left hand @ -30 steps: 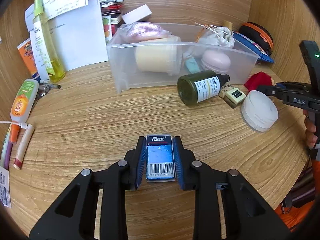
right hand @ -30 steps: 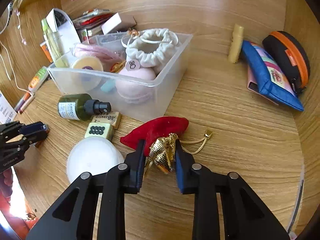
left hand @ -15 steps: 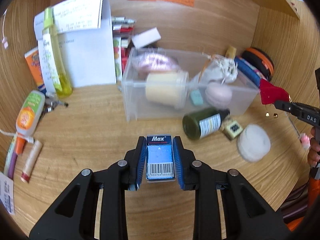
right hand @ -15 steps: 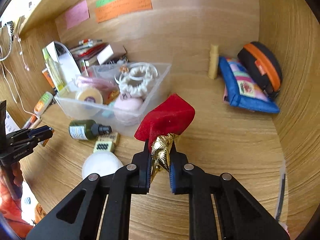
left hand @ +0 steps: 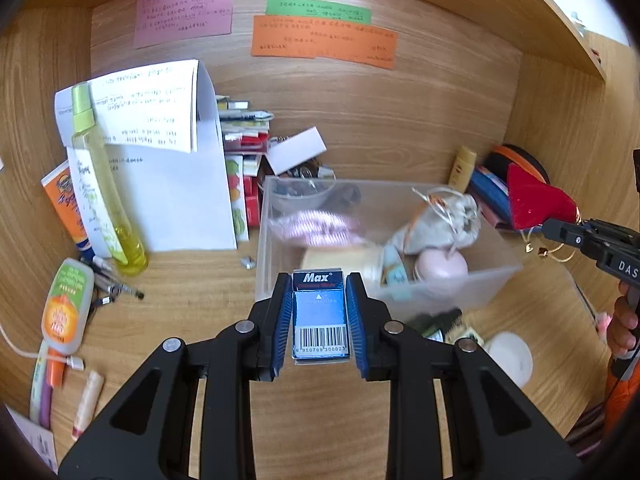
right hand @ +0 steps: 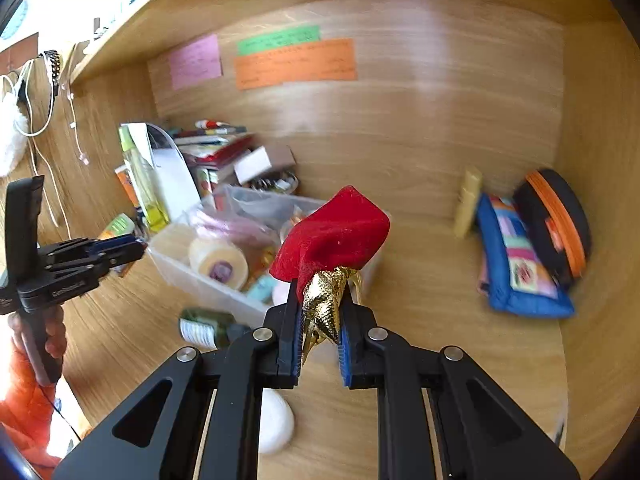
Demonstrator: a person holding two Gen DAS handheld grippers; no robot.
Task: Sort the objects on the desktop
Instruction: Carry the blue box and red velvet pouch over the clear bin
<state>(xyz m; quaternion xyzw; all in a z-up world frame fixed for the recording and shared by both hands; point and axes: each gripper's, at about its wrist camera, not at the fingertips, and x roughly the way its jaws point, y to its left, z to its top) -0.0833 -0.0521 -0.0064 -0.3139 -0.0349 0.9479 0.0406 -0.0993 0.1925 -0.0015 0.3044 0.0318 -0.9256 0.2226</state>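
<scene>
Two grippers: both loaded
Left gripper [left hand: 320,320]: jaws clamped on blue "Max" staple box [left hand: 319,322]
Right gripper [right hand: 320,320]: jaws clamped on red velvet pouch [right hand: 332,236] — above clear plastic bin [right hand: 192,276]

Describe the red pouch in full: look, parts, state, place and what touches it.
The red pouch looks like soft velvet, with a crumpled gold-foil neck and a thin gold drawstring ending in small beads. The right tool is shut on the gold neck; nothing else touches the pouch. It is held in the air, body pointing away from the tool, near the clear plastic bin.
</scene>
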